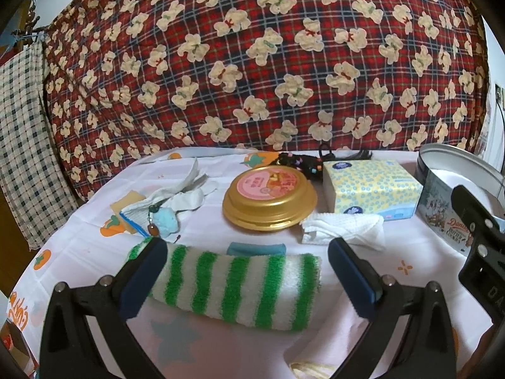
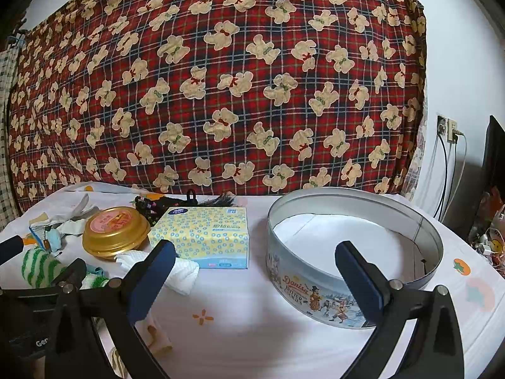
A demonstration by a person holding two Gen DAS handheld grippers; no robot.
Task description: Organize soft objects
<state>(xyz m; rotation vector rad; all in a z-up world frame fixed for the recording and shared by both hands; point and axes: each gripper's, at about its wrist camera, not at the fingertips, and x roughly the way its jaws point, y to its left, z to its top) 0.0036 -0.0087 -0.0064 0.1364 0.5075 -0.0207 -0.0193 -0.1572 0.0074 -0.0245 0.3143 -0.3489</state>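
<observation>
A rolled green-and-white striped towel (image 1: 235,285) lies across the table between the wide-apart jaws of my left gripper (image 1: 247,267); the left pad overlaps its end, and no pad presses on it. The towel (image 2: 39,267) also shows at the left of the right wrist view. Just behind it lie a white waffle cloth (image 1: 344,227), a folded blue cloth (image 1: 257,248) and a pile of white socks with a blue pouch (image 1: 167,208). My right gripper (image 2: 255,265) stands open with nothing between its fingers, in front of an open round cookie tin (image 2: 350,243).
A gold round lidded tin (image 1: 270,200) and a yellow dotted tissue box (image 1: 369,186) stand mid-table, with black hair ties (image 1: 303,161) behind them. A red plaid bear-print blanket (image 1: 252,63) hangs as a backdrop. The right gripper's body (image 1: 479,246) shows at the right edge of the left wrist view.
</observation>
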